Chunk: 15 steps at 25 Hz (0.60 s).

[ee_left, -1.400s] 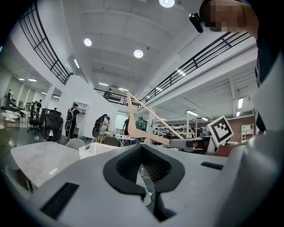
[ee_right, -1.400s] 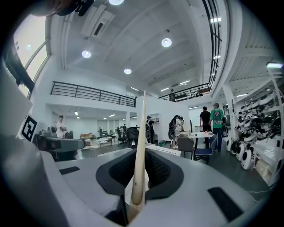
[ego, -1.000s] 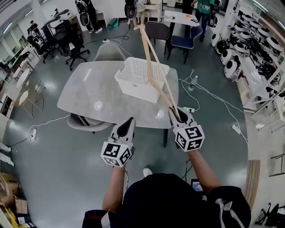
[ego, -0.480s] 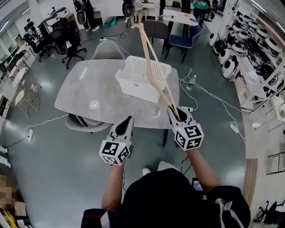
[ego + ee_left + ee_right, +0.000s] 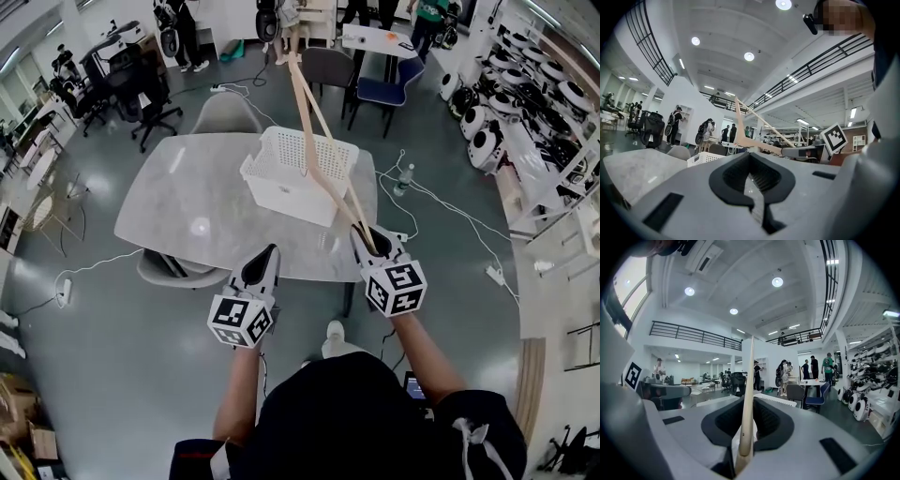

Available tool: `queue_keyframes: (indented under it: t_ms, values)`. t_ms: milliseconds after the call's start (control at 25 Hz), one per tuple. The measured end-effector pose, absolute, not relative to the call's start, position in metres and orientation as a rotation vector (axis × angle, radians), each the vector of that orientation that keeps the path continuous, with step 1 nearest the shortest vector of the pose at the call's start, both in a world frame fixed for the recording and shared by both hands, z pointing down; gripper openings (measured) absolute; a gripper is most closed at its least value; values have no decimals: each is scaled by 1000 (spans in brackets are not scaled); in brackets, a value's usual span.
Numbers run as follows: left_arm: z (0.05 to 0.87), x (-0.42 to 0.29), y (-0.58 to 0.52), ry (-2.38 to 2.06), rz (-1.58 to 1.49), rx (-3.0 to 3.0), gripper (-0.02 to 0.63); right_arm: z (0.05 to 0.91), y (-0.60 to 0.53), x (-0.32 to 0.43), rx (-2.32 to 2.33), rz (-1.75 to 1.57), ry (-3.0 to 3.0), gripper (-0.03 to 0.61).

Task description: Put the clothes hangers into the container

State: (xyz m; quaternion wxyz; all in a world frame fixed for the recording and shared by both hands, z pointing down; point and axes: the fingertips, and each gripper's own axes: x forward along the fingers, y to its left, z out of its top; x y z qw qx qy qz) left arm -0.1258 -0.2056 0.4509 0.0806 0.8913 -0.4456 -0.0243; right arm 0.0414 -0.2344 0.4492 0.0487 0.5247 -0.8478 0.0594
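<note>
A large wooden clothes hanger (image 5: 357, 218) sticks up and away from my right gripper (image 5: 369, 241), which is shut on its lower end; in the right gripper view the wood (image 5: 747, 399) runs straight up between the jaws. Its far end reaches over the white perforated basket (image 5: 281, 195), which stands on the grey table (image 5: 183, 187) ahead of me. My left gripper (image 5: 260, 269) is shut and holds nothing, level with the table's near edge. In the left gripper view I see the hanger (image 5: 740, 123) and the basket (image 5: 705, 158) beyond the jaws.
Grey chairs (image 5: 225, 111) stand around the table. Cables and a bottle (image 5: 406, 172) lie on the floor to the right. Shelves of white robot parts (image 5: 492, 127) line the right side. People and desks fill the back of the room.
Both grippers keep their pose and the right one keeps its hold on the hanger. The person has stepped forward; a shoe now shows under the arms and the table looks slightly nearer.
</note>
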Motion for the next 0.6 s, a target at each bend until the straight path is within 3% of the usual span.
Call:
queue_keyframes:
  t_ms: [600]
  values:
    - [451, -106, -267, -1361, -65, 2659, 5, 455, -304, 50, 1546, 187, -2612, 61]
